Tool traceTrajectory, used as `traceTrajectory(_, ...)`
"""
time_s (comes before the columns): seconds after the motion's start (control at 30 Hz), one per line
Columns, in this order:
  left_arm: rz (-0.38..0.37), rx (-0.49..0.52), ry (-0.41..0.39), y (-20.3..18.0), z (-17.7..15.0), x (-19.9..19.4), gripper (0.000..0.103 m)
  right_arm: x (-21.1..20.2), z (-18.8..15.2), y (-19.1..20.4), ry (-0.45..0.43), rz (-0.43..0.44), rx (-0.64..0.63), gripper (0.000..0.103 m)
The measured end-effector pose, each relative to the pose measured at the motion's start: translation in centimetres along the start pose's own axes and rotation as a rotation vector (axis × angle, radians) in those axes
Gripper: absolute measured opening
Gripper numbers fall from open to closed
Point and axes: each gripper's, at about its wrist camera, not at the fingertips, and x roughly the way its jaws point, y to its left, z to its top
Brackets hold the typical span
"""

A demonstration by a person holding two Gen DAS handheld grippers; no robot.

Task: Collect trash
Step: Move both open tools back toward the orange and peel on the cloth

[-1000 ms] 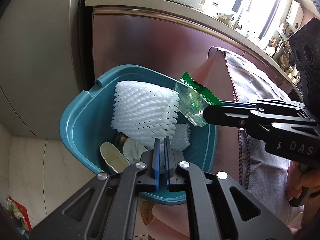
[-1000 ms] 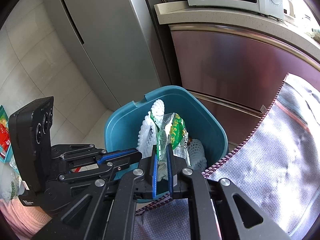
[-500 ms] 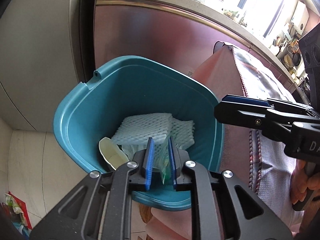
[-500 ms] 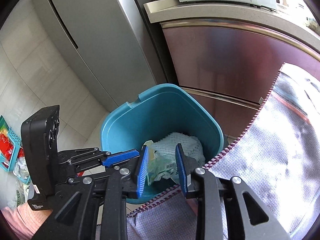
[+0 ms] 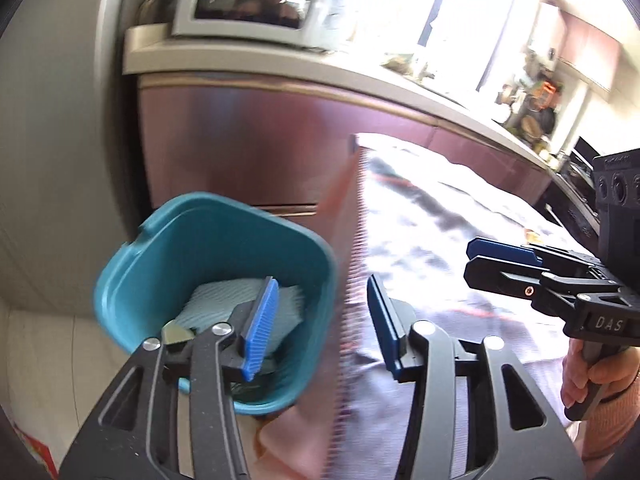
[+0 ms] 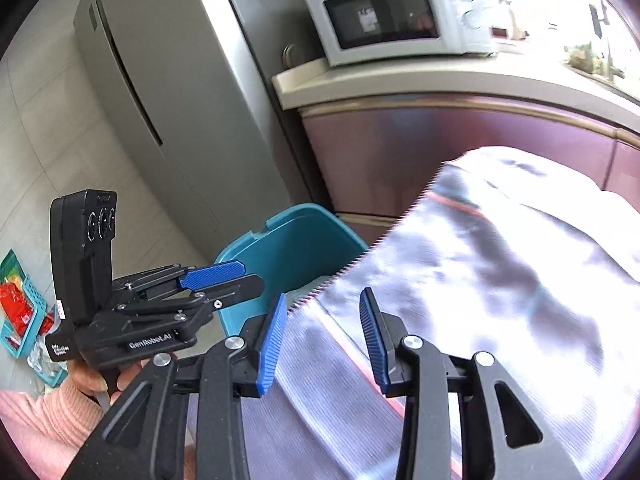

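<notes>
Left wrist view: the left tool [image 5: 322,318] has its two blue-padded fingers [image 5: 262,322] spread wide apart, gripping nothing. Low and left of centre sits one teal plastic bin [image 5: 192,240], and inside it lies one white foam net sheet [image 5: 216,300], pale and ribbed, partly hidden behind the left finger. At the right edge, the right tool [image 5: 500,260] is seen side-on, held by a hand [image 5: 592,372]; from here I cannot tell its gap. One grey cloth with a fringed edge [image 5: 460,248] covers the desk across the middle right. One white microwave [image 5: 256,0] stands at the top.

Right wrist view: the right tool [image 6: 324,338] also has its fingers wide apart and empty, above the grey cloth [image 6: 500,280]. The teal bin [image 6: 296,240] sits mid-frame, its contents mostly hidden. The left tool [image 6: 216,280] shows at the left.
</notes>
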Motion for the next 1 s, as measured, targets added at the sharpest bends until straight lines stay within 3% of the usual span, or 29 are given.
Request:
traceTrajectory(0.23,-0.141,0.134,-0.006,-8.0,1.1,0.6,0.053,-8.9,-4.0,-5.6,-0.119,-0.142,0.103,0.038)
traceTrajectory(0.53,-0.258,0.240,0.066,-17.4,0.7,4.2,0.053,-18.2,-9.9,-13.9,-0.206,-0.314,0.281,0.038)
traceTrajectory(0.8,-0.326,0.314,0.151,-23.8,0.8,8.3,0.053,-22.3,-13.0,-19.4,-0.247,-0.445,0.394,0.038)
traceTrajectory(1.0,-0.332,0.312,0.205,-27.2,1.3,11.6,0.053,-23.2,-13.5,-22.5,-0.253,-0.462,0.446,0.039)
